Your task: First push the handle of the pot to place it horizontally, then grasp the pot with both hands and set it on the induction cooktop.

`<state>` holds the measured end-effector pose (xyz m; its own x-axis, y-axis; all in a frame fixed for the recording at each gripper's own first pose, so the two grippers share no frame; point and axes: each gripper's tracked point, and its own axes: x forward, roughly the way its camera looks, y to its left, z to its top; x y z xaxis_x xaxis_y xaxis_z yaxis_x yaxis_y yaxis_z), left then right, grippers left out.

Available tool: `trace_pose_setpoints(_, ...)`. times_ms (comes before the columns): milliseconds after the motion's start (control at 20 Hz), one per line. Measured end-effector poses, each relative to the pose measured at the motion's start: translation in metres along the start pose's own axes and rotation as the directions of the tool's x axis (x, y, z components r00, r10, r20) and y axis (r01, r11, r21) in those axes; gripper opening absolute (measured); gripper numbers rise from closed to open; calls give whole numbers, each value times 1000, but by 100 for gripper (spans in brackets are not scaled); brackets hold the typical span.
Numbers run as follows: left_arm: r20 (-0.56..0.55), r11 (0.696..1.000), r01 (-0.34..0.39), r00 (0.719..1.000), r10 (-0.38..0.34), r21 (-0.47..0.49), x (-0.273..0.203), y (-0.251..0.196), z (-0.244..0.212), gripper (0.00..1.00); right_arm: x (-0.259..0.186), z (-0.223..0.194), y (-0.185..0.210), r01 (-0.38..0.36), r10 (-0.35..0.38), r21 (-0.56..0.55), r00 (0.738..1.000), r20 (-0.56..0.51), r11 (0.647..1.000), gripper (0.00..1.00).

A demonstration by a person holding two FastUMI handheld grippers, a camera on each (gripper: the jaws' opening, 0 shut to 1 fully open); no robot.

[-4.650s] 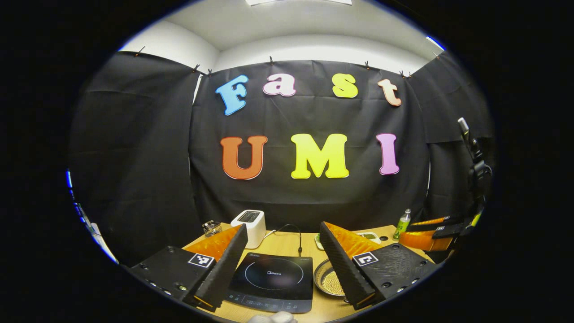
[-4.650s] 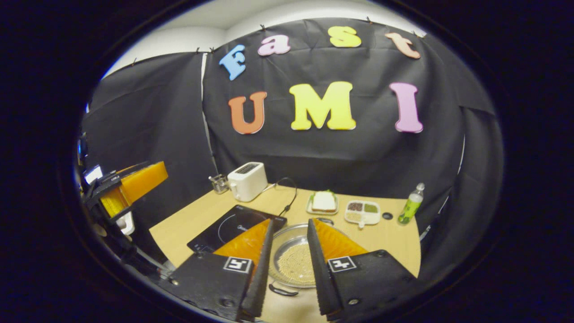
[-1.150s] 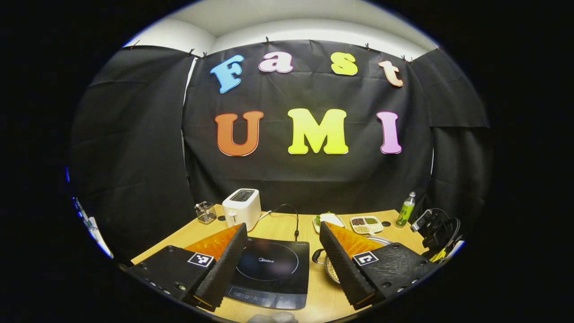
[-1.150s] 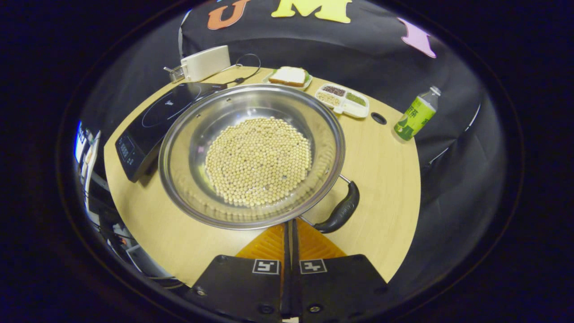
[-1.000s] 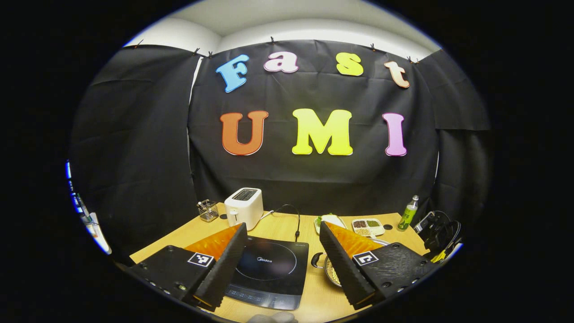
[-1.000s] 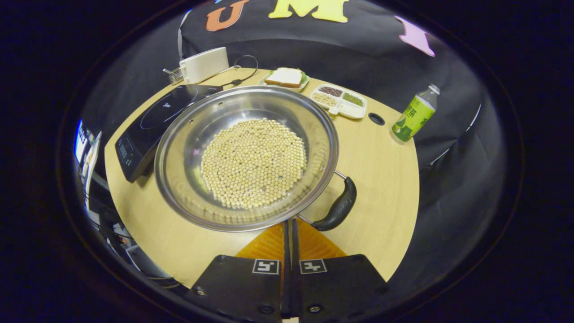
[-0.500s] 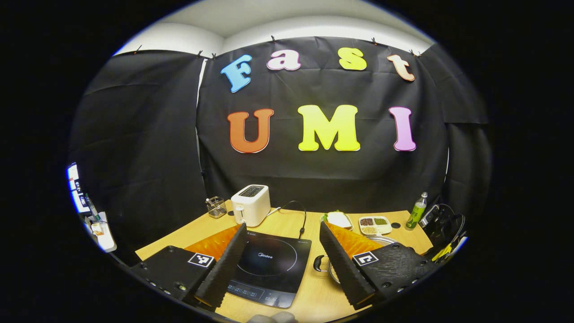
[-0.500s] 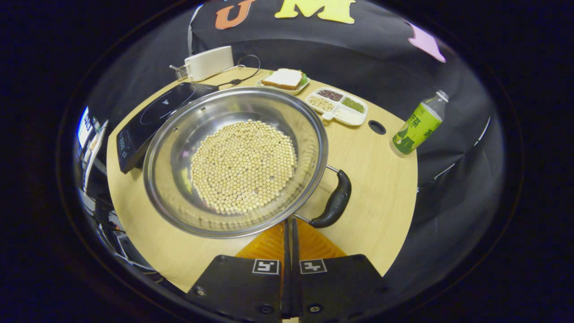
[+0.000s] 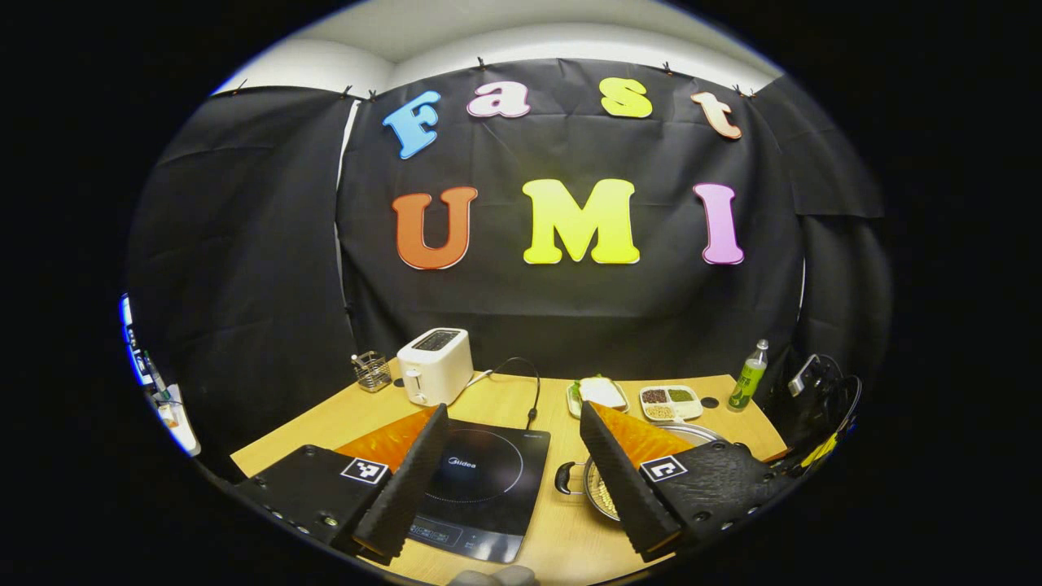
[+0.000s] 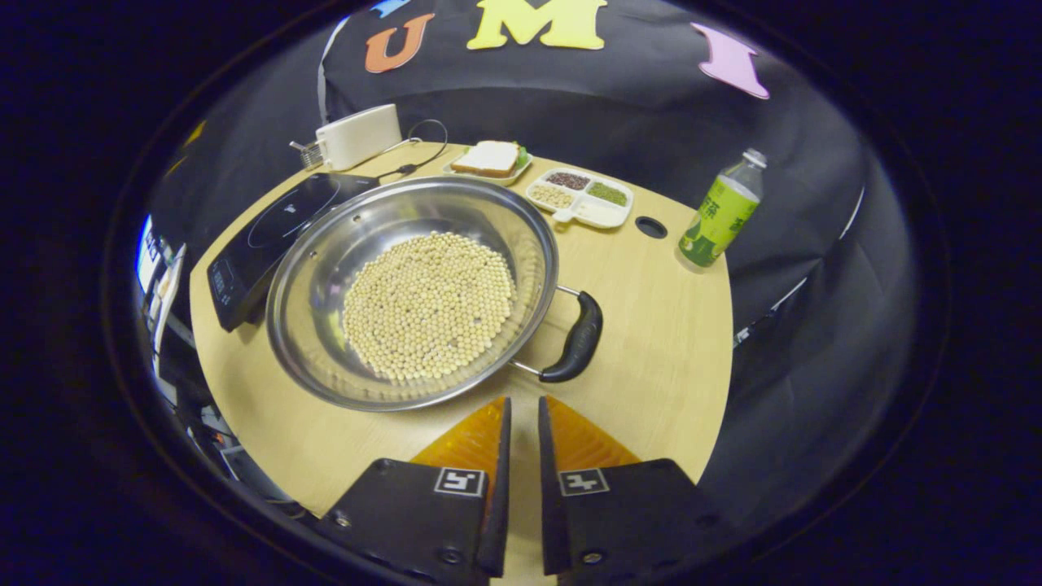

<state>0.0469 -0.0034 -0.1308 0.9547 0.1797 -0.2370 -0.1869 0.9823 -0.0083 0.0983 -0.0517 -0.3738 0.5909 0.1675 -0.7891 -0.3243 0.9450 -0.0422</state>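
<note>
A wooden table [image 10: 651,325] stands in a cloth-walled booth, and the scene runs from its left side to its right. In the right gripper view, at about ten o'clock, a black induction cooktop [image 10: 281,224] lies flat, with a white toaster [image 10: 358,134] behind it at eleven o'clock. Just right of the cooktop, near the centre, sits the pot [image 10: 411,293], a wide steel pan holding a layer of pale beans [image 10: 427,305]; its rim looks very close to the cooktop's edge, though contact cannot be confirmed. A dark handle [image 10: 576,339] juts from the pot at three o'clock. Behind the pot are a sandwich plate [image 10: 488,159] and a divided snack tray [image 10: 580,198], and at two o'clock a green bottle [image 10: 720,212] stands upright. The right gripper [image 10: 521,423] sits at six o'clock, clear of the pot, its fingers parted by only a narrow gap and holding nothing. In the left gripper view, the left gripper [image 9: 513,443] hangs above the cooktop with its fingers spread wide and empty, and the pot's other handle [image 9: 566,478] shows between them. The risk ahead is likely an uneven two-handed lift: a slipping handle would tip the shallow pot and scatter beans, and a low carry could catch the cooktop's edge.
</note>
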Motion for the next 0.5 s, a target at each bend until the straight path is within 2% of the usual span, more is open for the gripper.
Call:
trace_pose_setpoints(150, -23, 999, 40, 999, -40, 13, 15, -6, -14, 96, -17, 0, -6, 39, -41, 59, 998, 41, 998, 74)
trace_pose_setpoints(200, -35, 998, 55, 998, -54, 13, 19, -8, -22, 96, -20, 2, -8, 50, -54, 74, 997, 56, 996, 75)
trace_pose_setpoints(250, -48, 997, 71, 996, -70, 13, 25, -12, -30, 97, -26, 5, -9, 61, -68, 92, 995, 72, 994, 70)
trace_pose_setpoints(350, -74, 995, 96, 993, -94, 21, 36, -18, -45, 97, -32, 11, -7, 65, -79, 135, 992, 99, 989, 70)
trace_pose_setpoints(500, -121, 990, 141, 983, -139, 9, 51, -31, -70, 97, -32, 19, -7, 64, -89, 196, 989, 122, 979, 83)
